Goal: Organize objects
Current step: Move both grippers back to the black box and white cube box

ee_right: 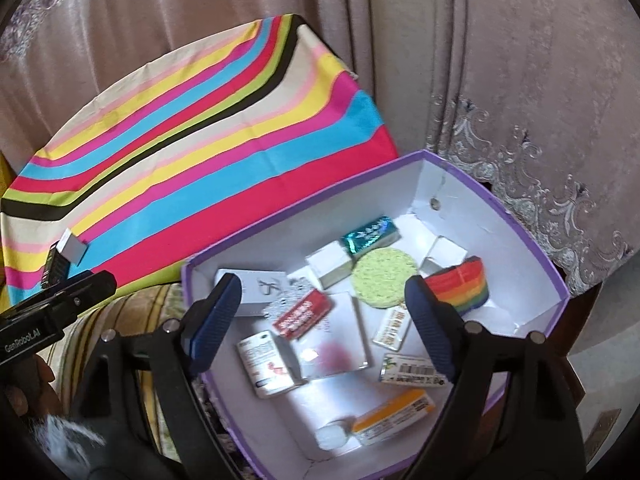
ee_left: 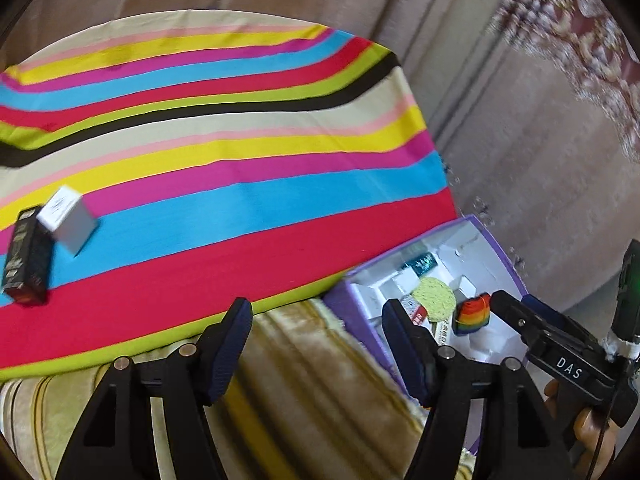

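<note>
My left gripper point(ee_left: 317, 314) is open and empty above a gold blanket, at the near edge of the striped cloth point(ee_left: 248, 216). On that cloth, far left, a small white box point(ee_left: 70, 222) leans against a black box point(ee_left: 28, 258); both also show as the white box point(ee_right: 74, 250) and black box point(ee_right: 54, 268). My right gripper point(ee_right: 323, 290) is open with nothing in it, over the purple box point(ee_right: 460, 200). Inside lie several small items, among them a rainbow sponge point(ee_right: 464, 286), a green round pad point(ee_right: 380, 278), a teal box point(ee_right: 370, 236) and a red packet point(ee_right: 304, 314).
The purple box point(ee_left: 344, 304) stands off the cloth's right corner, on the gold-striped blanket point(ee_left: 320, 380). Mauve curtains point(ee_right: 520, 60) hang close behind the box and cloth. An orange carton point(ee_right: 394, 416) and a clear case point(ee_right: 332, 340) fill the box's near part.
</note>
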`<action>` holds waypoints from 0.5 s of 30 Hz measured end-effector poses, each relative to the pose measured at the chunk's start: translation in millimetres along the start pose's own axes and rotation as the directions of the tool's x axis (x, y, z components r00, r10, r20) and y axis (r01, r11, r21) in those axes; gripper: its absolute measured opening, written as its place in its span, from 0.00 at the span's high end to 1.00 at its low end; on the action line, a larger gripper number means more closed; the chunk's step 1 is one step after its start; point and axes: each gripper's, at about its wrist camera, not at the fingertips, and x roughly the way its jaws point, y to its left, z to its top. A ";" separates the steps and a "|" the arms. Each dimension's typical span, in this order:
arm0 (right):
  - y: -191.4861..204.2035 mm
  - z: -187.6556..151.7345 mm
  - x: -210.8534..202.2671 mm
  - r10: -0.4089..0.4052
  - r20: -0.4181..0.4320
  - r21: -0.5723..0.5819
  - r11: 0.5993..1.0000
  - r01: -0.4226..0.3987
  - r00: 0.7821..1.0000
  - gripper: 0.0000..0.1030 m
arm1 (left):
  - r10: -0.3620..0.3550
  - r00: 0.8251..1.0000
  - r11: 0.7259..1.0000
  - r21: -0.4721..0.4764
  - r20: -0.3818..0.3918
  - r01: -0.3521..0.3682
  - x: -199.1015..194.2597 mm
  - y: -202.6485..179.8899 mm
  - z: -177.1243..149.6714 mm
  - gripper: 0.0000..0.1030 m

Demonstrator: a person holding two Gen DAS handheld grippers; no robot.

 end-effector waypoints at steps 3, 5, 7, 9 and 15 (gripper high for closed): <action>12.3 -2.1 -1.0 0.033 -0.007 -0.018 0.999 -0.033 0.999 0.16 | 0.014 1.000 0.999 -0.039 0.018 -0.013 -10.2 13.8 -4.5 0.34; 20.1 -3.7 -1.9 0.053 -0.011 -0.031 0.998 -0.053 0.999 0.15 | 0.030 0.999 0.997 -0.068 0.032 -0.027 -19.4 25.6 -8.7 0.34; 31.2 -5.3 -2.5 0.081 -0.020 -0.052 0.995 -0.082 0.996 0.15 | 0.045 0.998 0.994 -0.099 0.047 -0.040 -29.2 39.3 -13.0 0.34; 41.8 -7.3 -3.6 0.103 -0.026 -0.072 0.992 -0.105 0.994 0.15 | 0.054 0.997 0.988 -0.150 0.062 -0.044 -40.2 56.4 -17.3 0.34; 77.4 -15.4 -8.3 0.157 -0.045 -0.146 0.976 -0.162 0.987 0.15 | 0.083 0.994 0.967 -0.248 0.073 -0.062 -59.4 92.1 -28.7 0.34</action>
